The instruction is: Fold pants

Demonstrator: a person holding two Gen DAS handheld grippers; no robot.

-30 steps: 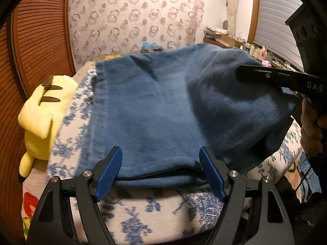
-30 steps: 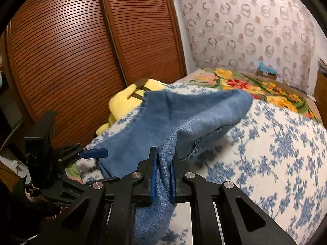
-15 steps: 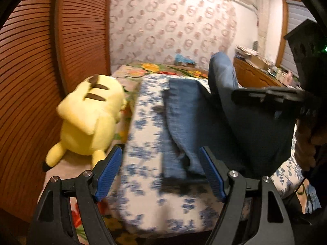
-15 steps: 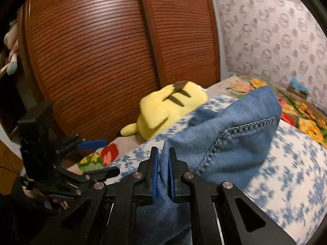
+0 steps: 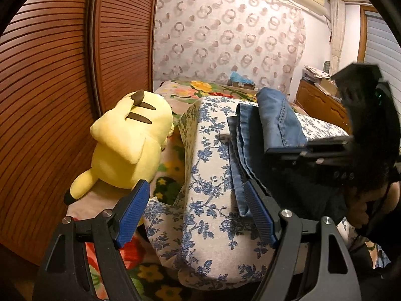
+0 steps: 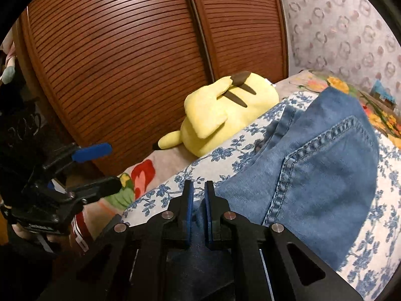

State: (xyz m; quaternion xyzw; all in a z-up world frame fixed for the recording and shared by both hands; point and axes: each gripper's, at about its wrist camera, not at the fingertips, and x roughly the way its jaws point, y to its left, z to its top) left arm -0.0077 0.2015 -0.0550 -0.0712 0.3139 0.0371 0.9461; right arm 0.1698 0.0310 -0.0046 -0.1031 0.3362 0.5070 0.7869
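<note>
Left gripper [image 5: 196, 213]: fingers wide, empty, beside the yellow plush toy [image 5: 129, 148]. Jeans [image 6: 313, 165]: on the blue-flowered cushion [image 5: 208, 188], near end hidden under the right gripper [image 6: 198, 210], pinched narrow on denim.

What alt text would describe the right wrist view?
The right gripper is shut on blue jeans lying on a blue-flowered cushion. A yellow plush toy lies beyond, before brown slatted doors; the open left gripper is at left.
</note>
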